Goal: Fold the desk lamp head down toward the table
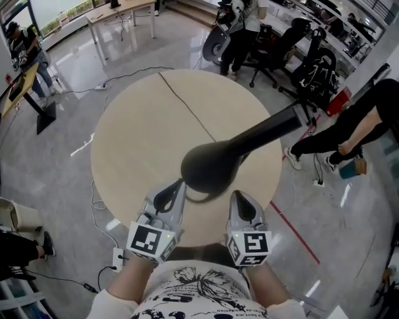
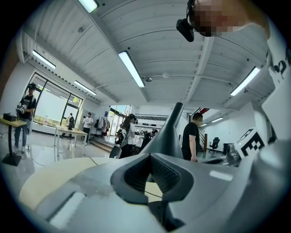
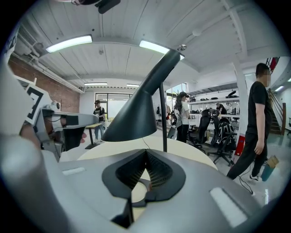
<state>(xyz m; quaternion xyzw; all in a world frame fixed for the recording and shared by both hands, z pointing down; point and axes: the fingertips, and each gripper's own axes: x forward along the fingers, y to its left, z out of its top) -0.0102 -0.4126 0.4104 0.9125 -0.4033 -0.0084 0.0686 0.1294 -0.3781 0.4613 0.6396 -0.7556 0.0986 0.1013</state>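
The lamp head (image 1: 209,168) is smooth matt black and looks like painted metal. The desk (image 1: 143,131) has a pale, matt, wood-like top. The left gripper (image 1: 176,185) and right gripper (image 1: 237,196) are matt grey plastic, and their jaws are lined with dark ribbed pads. The floor (image 1: 162,43) is glossy.

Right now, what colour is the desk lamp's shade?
The lamp shade is black; right gripper view shows it best.

I see 2 black office chairs (image 1: 283,43) at the far right, a long pale wooden desk (image 1: 124,7) beyond, and a red floor stripe (image 1: 296,232) lower right
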